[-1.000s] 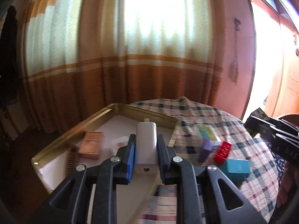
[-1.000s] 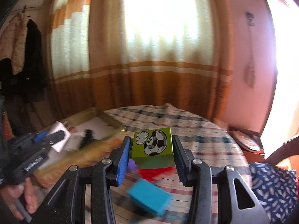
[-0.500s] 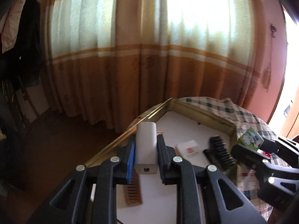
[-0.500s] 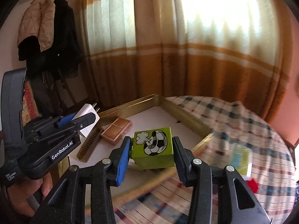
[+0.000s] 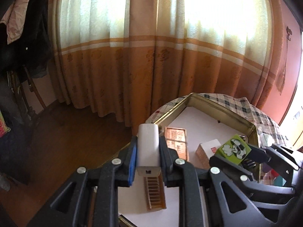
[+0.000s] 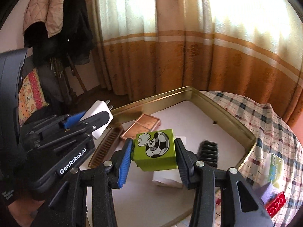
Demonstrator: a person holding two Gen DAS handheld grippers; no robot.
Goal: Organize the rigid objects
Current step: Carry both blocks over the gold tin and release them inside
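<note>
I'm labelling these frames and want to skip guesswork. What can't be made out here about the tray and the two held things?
- White charger, left wrist view: its prongs face away, hidden by its own body.
- White box, right wrist view: mostly behind the green block.
- Tray, both views: near edge covered by the left gripper and right gripper.
- Black comb, right wrist view: blurred, partly behind a finger.
- Red brick, right wrist view: mostly hidden behind the gripper.
</note>
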